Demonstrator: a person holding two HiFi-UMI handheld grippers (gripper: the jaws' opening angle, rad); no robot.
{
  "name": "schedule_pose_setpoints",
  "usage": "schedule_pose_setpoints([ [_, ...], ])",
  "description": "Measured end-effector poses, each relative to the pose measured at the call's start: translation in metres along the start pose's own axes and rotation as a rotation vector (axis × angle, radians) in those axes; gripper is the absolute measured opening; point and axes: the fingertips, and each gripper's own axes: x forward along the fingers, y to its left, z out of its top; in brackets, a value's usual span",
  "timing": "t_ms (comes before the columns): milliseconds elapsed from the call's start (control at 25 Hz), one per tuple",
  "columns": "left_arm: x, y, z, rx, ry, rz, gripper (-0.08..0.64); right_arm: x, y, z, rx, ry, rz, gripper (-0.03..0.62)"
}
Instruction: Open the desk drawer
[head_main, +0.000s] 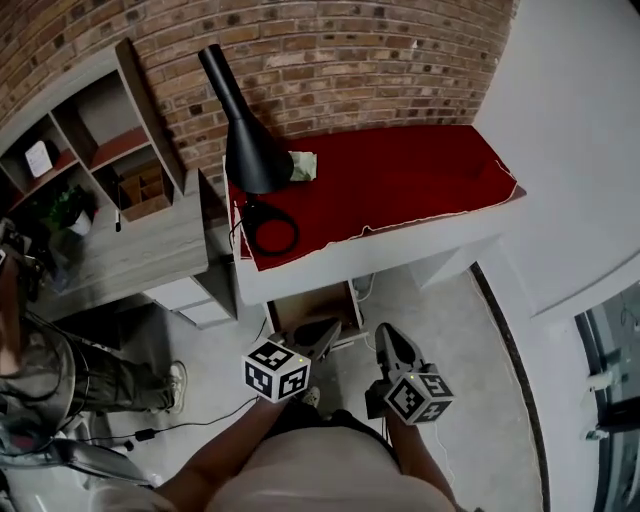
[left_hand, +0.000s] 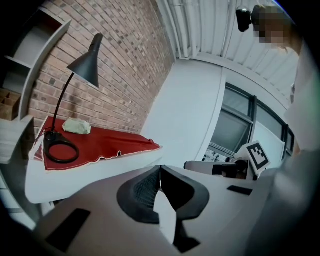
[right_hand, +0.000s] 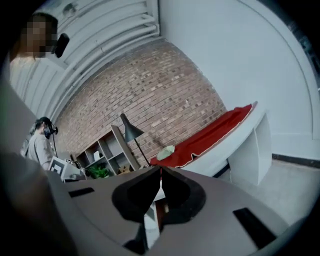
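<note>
A white desk (head_main: 455, 238) stands against the brick wall, its top covered by a red cloth (head_main: 390, 180). A wood-coloured, drawer-like box (head_main: 312, 303) shows under the desk's front edge; its front is not visible from above. My left gripper (head_main: 328, 332) and right gripper (head_main: 385, 334) hover side by side just in front of that box, above the floor. Both are shut with nothing between the jaws. In the left gripper view the left gripper (left_hand: 160, 168) points past the desk's edge (left_hand: 95, 172). The right gripper (right_hand: 160, 170) faces the desk (right_hand: 235, 145) from farther off.
A black lamp (head_main: 240, 130) with a coiled cable and a pale green cloth (head_main: 303, 165) sit on the red cloth. A grey desk and shelf unit (head_main: 120, 170) with a plant (head_main: 68, 212) stand at the left. A person (head_main: 40, 370) stands at the far left, near cables on the floor.
</note>
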Motion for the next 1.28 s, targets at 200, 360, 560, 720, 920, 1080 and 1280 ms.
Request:
schedule_pose_setpoints([
  [200,0.002,-0.008,0.013,0.059,-0.012,-0.04,0.012,-0.016,-0.009,0.014,-0.124,-0.06,-0.104,0.021],
  [360,0.01,-0.014,0.004,0.032,-0.001,-0.064,0.012,-0.026,-0.021,0.016,-0.118,-0.076,-0.155,0.02],
  [560,0.017,-0.023,0.0,0.031,0.008,-0.094,0.012,-0.034,-0.026,0.014,-0.122,-0.074,-0.186,0.018],
  [720,0.019,-0.026,-0.008,0.03,0.021,-0.106,0.012,-0.04,-0.03,0.008,-0.116,-0.07,-0.2,0.018],
  [920,0.018,-0.018,-0.011,0.013,0.028,-0.091,0.012,-0.036,-0.032,0.002,-0.101,-0.053,-0.199,0.017],
  [1080,0.016,-0.012,-0.01,0.004,0.024,-0.075,0.012,-0.029,-0.026,-0.001,-0.105,-0.038,-0.176,0.018],
  [1280,0.014,-0.003,-0.011,-0.015,0.029,-0.059,0.012,-0.018,-0.02,-0.005,-0.104,-0.011,-0.148,0.017],
])
